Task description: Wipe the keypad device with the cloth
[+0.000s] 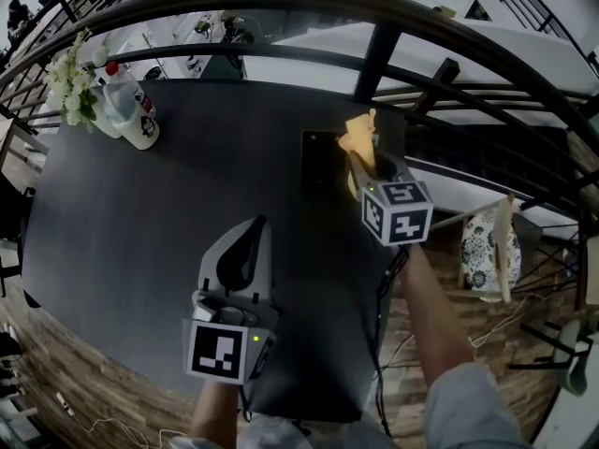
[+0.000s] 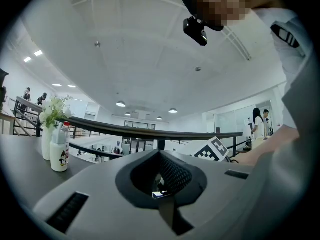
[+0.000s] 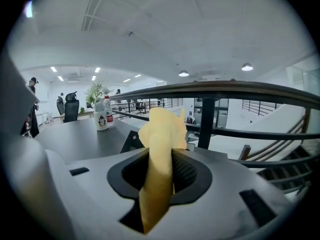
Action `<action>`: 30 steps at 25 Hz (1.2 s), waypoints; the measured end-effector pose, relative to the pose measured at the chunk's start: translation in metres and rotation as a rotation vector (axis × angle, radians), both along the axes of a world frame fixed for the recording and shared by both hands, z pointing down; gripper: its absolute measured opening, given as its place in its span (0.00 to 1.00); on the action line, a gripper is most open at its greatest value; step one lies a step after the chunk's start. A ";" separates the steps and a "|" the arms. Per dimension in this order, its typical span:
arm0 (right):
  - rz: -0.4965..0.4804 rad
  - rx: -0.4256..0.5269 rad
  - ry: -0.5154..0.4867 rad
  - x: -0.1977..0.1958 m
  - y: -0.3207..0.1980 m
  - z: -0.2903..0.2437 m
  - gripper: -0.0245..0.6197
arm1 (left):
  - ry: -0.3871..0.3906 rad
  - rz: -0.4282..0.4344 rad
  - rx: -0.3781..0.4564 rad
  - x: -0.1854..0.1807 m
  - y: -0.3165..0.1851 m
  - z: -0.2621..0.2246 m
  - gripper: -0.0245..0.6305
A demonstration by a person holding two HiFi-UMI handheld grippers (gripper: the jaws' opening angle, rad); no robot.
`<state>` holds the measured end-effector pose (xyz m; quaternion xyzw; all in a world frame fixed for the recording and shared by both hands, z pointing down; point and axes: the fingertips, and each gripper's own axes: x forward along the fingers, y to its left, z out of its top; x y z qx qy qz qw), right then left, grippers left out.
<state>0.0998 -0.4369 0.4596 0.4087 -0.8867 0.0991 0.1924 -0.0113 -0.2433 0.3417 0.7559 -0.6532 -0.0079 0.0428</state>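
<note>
A yellow cloth (image 1: 358, 138) is clamped in my right gripper (image 1: 367, 165), which is shut on it above the table's right side. In the right gripper view the cloth (image 3: 162, 149) stands up out of the jaws. The keypad device (image 1: 321, 162), a dark flat slab, lies on the black table (image 1: 140, 232) just left of the cloth; whether they touch I cannot tell. One corner of the device (image 3: 129, 140) shows beside the cloth. My left gripper (image 1: 258, 223) hovers nearer me, shut and empty, short of the device.
A white bottle with a red cap (image 1: 138, 118) and a vase of white flowers (image 1: 73, 87) stand at the table's far left corner. A dark railing (image 1: 374, 54) runs along the far edge. The table's right edge drops off beside a patterned seat (image 1: 482, 251).
</note>
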 end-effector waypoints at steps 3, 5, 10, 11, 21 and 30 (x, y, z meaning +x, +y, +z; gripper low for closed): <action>0.029 0.003 0.000 0.013 -0.003 0.001 0.20 | -0.005 0.000 0.007 0.001 -0.001 -0.001 0.05; 0.050 0.002 0.000 0.022 -0.004 0.003 0.20 | -0.002 0.000 0.012 0.001 -0.001 -0.003 0.05; 0.097 0.011 -0.030 0.036 -0.007 0.003 0.20 | 0.005 0.002 0.010 0.000 0.000 -0.003 0.05; 0.104 0.016 -0.039 0.037 -0.008 0.002 0.20 | 0.006 0.002 0.010 -0.001 0.000 -0.003 0.05; 0.117 0.003 -0.023 0.032 0.005 0.017 0.20 | 0.009 -0.006 -0.002 -0.008 0.007 -0.004 0.05; 0.109 0.000 -0.041 0.008 0.021 0.028 0.20 | -0.006 -0.014 -0.012 -0.019 0.015 0.000 0.05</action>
